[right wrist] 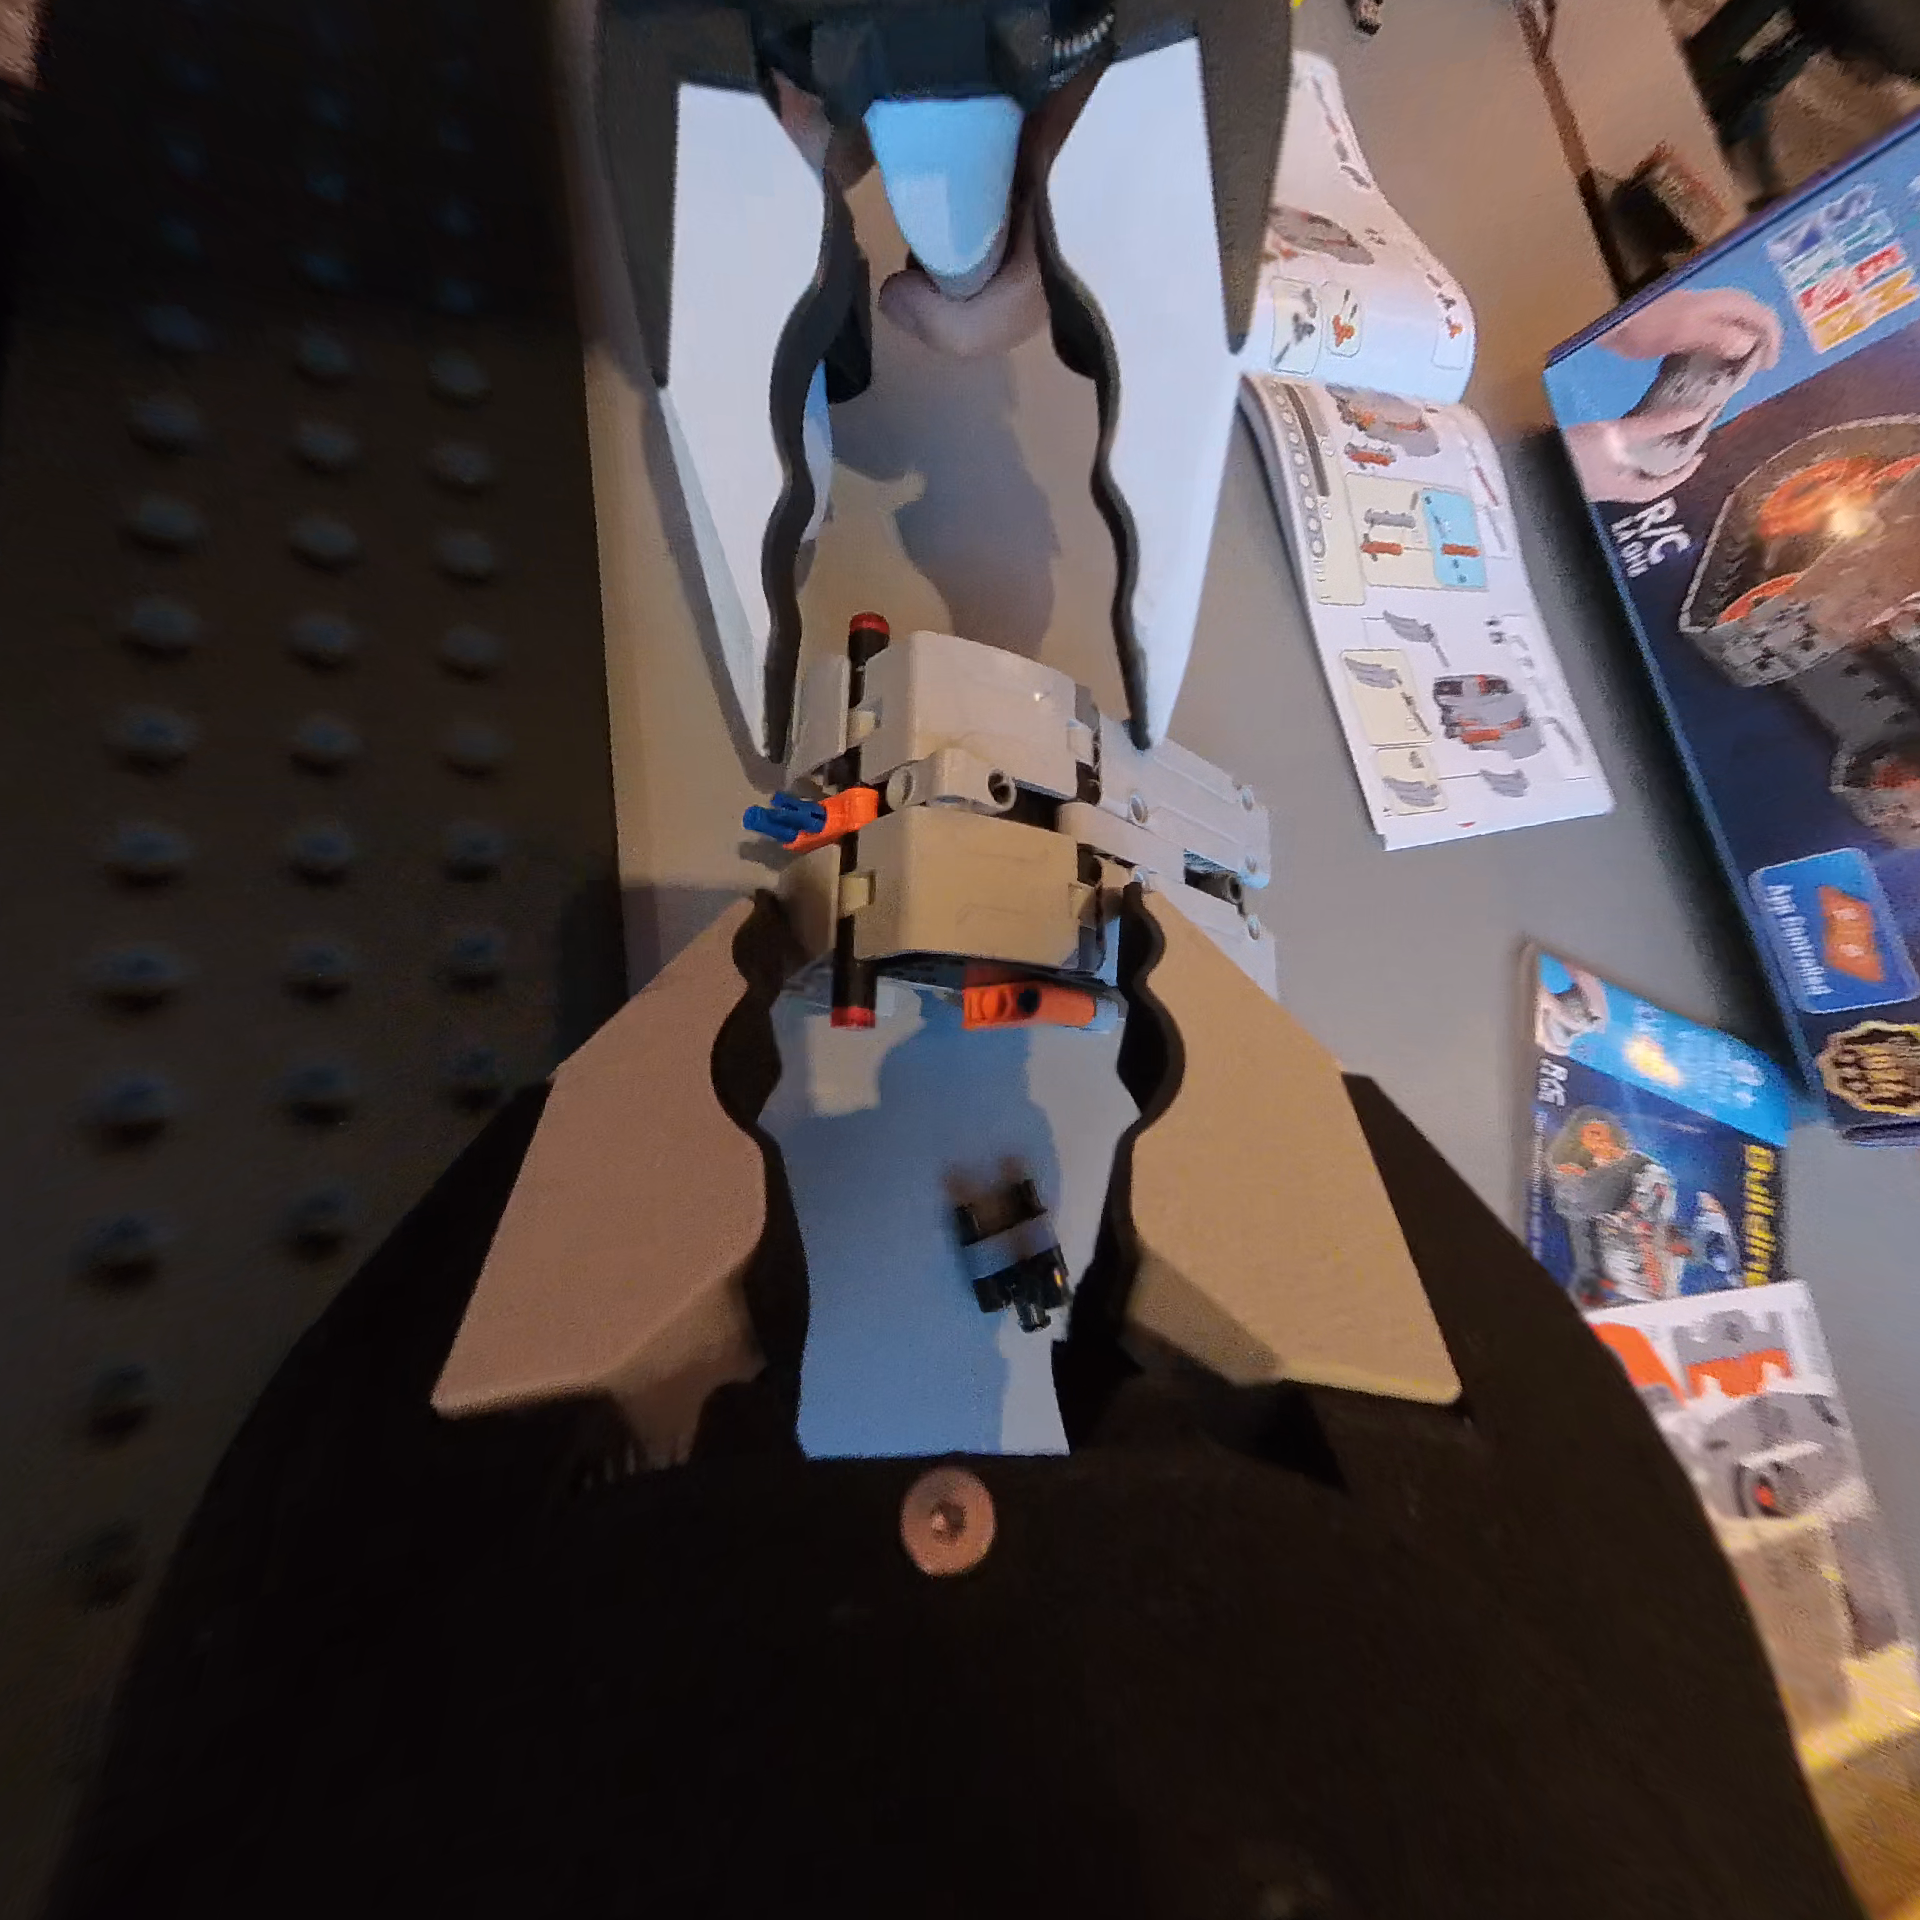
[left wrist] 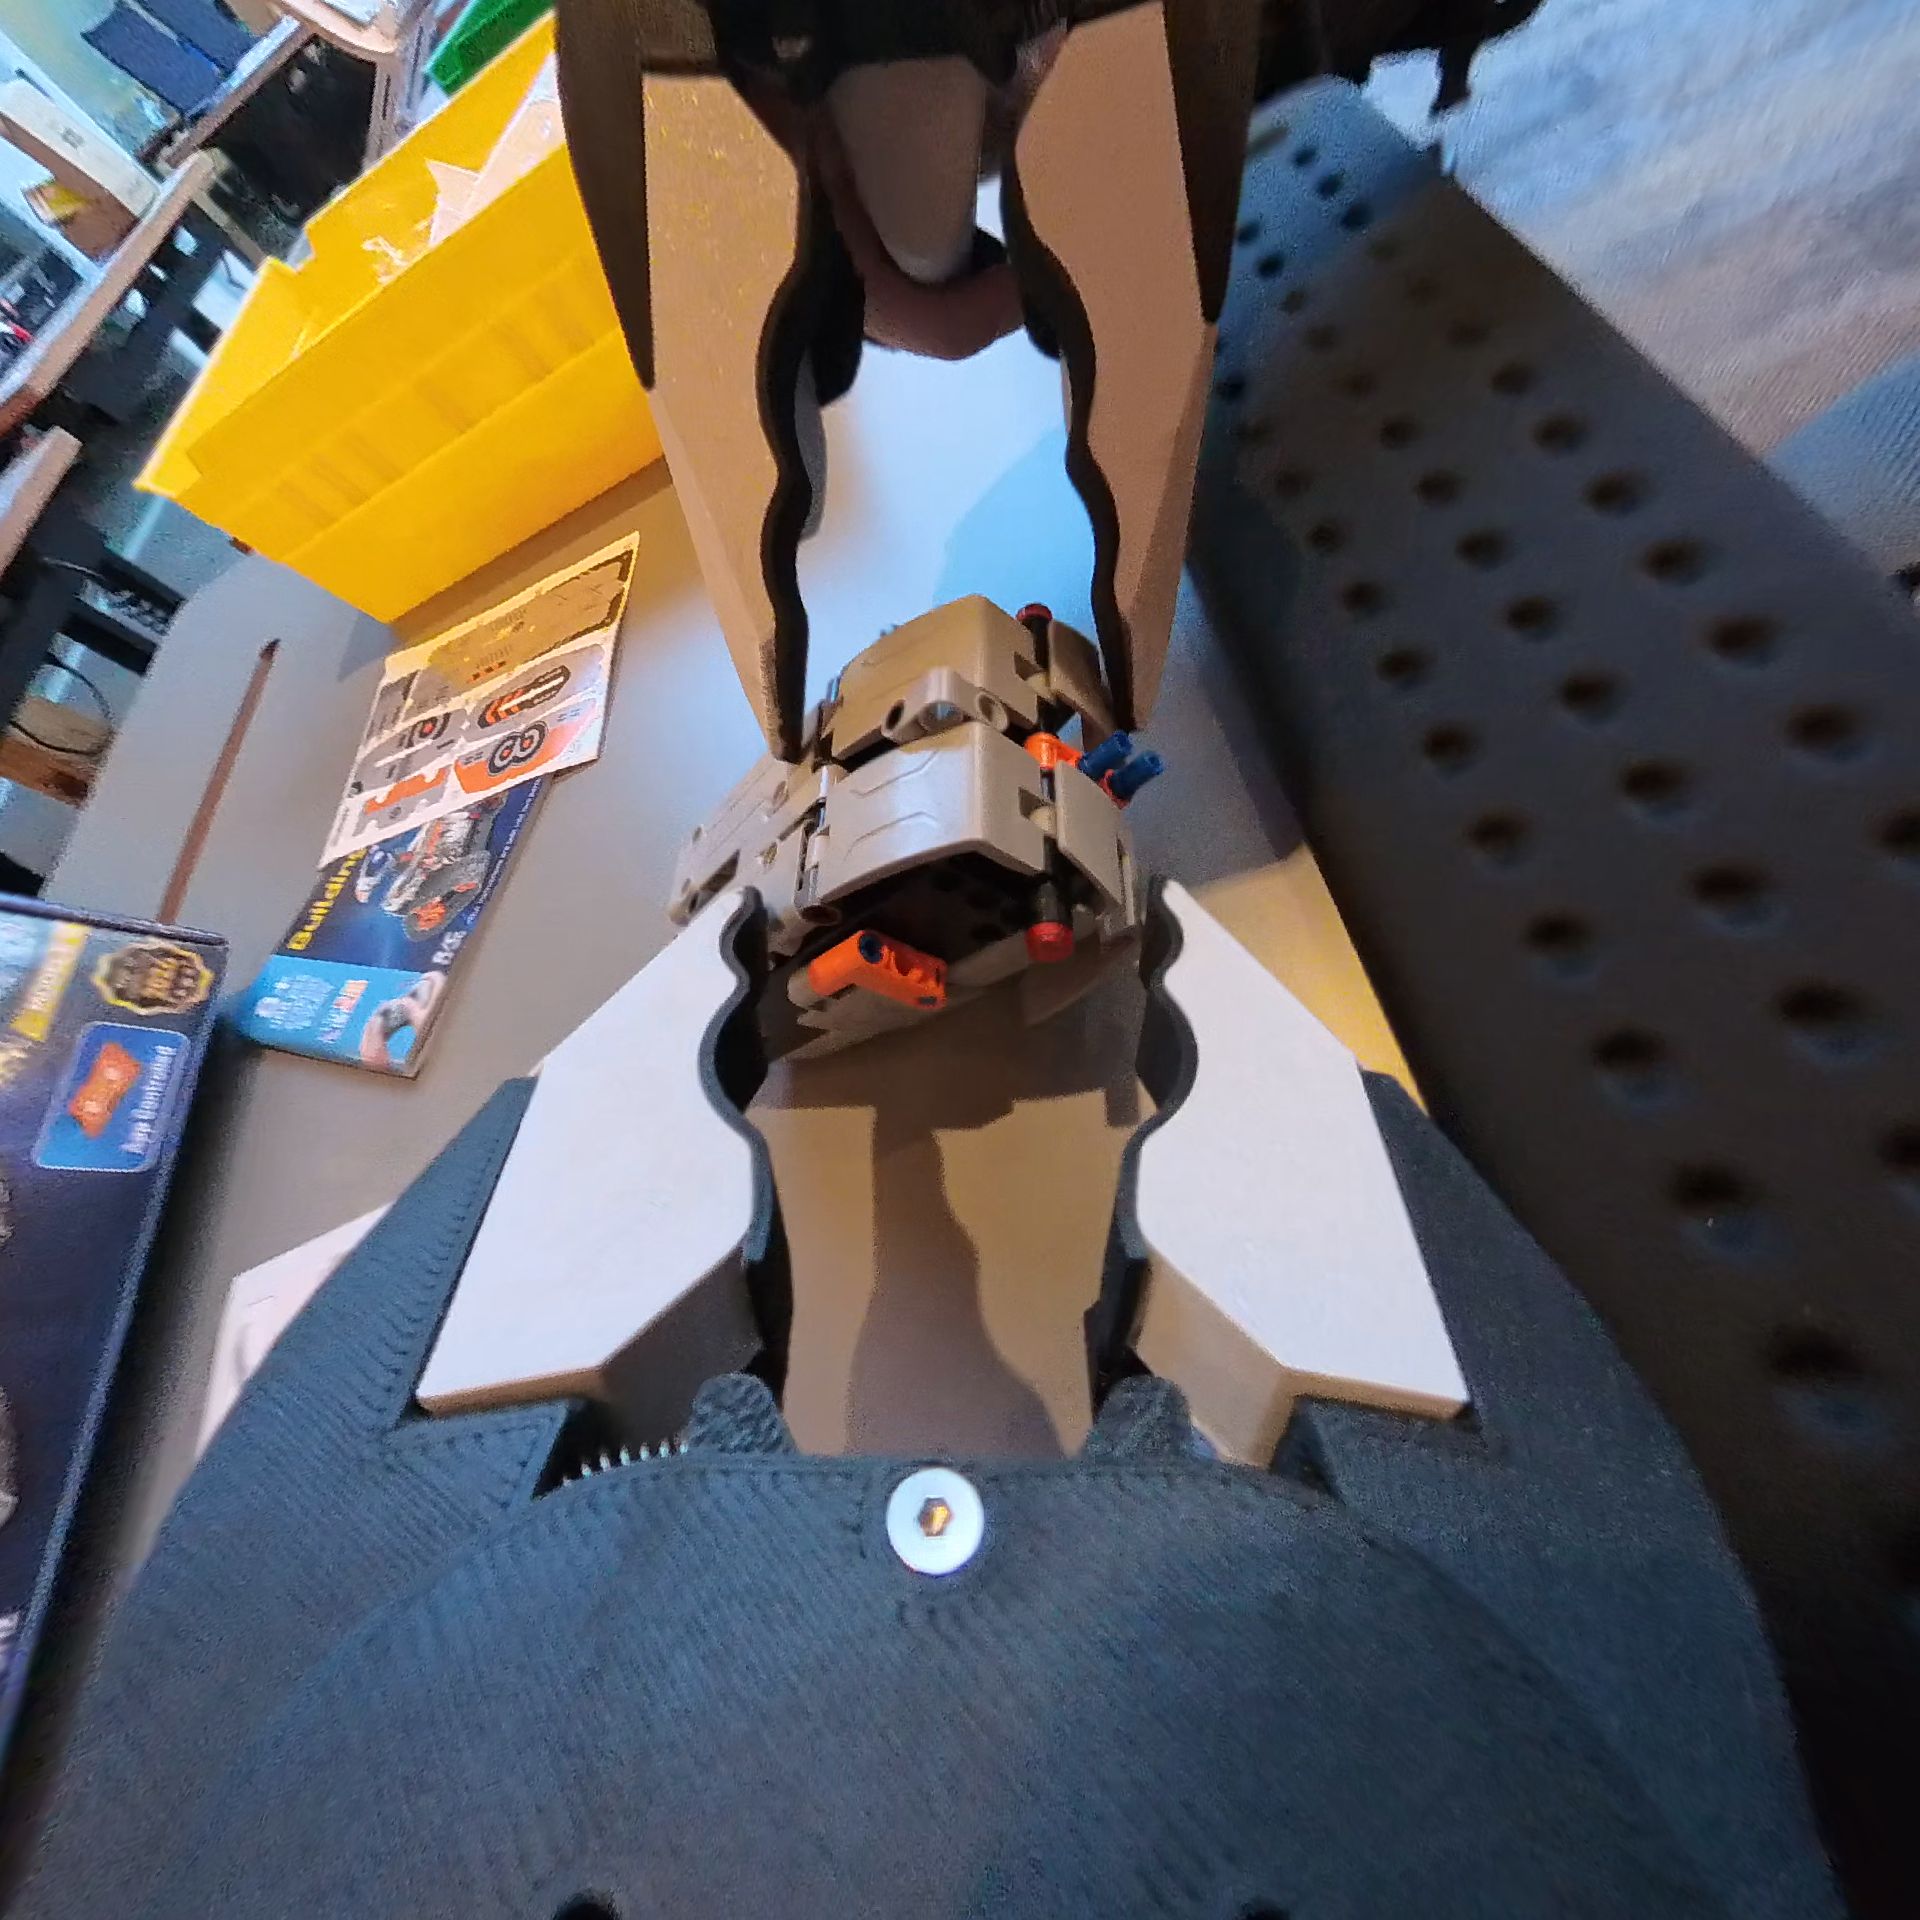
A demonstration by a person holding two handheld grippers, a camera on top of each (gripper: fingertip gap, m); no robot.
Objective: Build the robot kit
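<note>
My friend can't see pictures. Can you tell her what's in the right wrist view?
Two tools grip a grey brick-built model from opposite ends: the right tool from below, the left tool from above. A small black and grey piece lies on the grey table, with an open instruction booklet and a blue box at the right.

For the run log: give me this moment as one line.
left gripper: shut on grey brick assembly | right gripper: shut on same assembly, opposite end | loose small part on table | booklet open
</note>
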